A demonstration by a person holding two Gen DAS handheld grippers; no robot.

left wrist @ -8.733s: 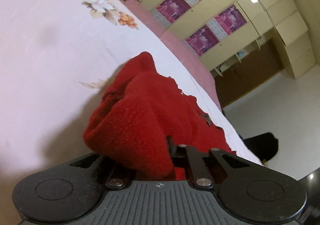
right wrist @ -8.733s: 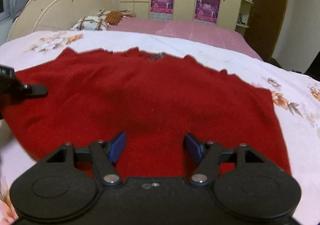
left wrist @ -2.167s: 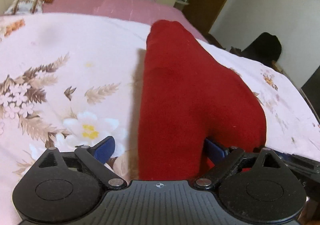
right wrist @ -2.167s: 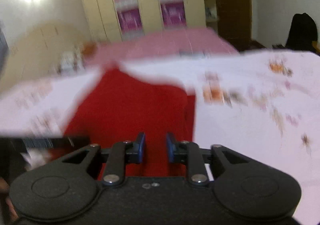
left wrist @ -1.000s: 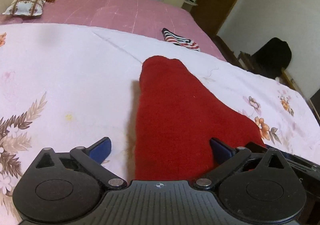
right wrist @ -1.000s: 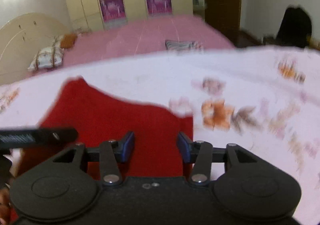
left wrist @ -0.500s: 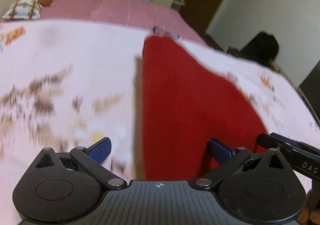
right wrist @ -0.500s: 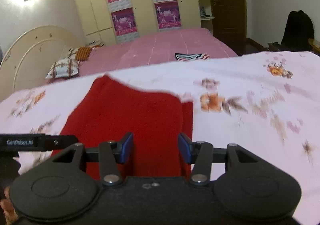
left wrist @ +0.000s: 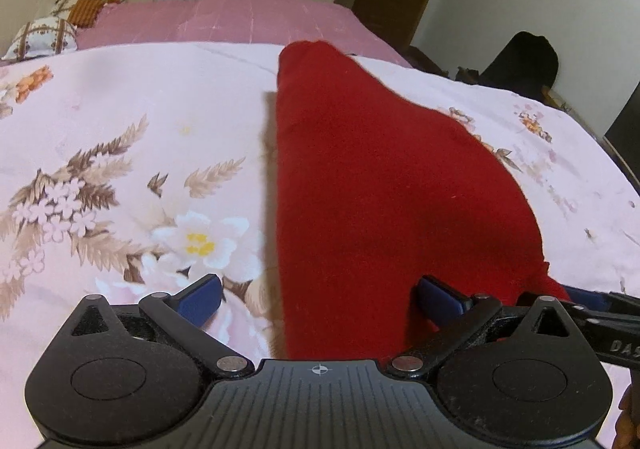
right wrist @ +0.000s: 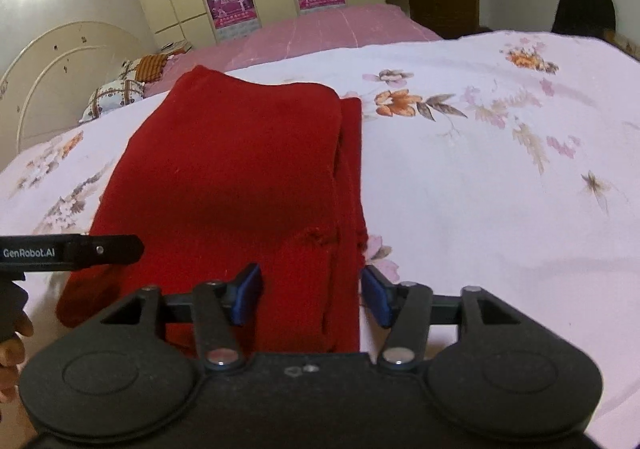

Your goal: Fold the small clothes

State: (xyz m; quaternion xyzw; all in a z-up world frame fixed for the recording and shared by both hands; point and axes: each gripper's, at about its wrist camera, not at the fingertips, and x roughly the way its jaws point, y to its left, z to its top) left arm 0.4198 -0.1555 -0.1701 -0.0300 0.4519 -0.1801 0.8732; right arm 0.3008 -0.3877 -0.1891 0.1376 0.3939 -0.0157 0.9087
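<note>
Red garment lies folded on the bed; left gripper jaws wide apart, right gripper jaws opening around its edge.

Two bits of lettering on the grippers
"GenRobot.AI" in white on the left gripper; "DAS", cut off by the frame edge, on the right gripper
</note>
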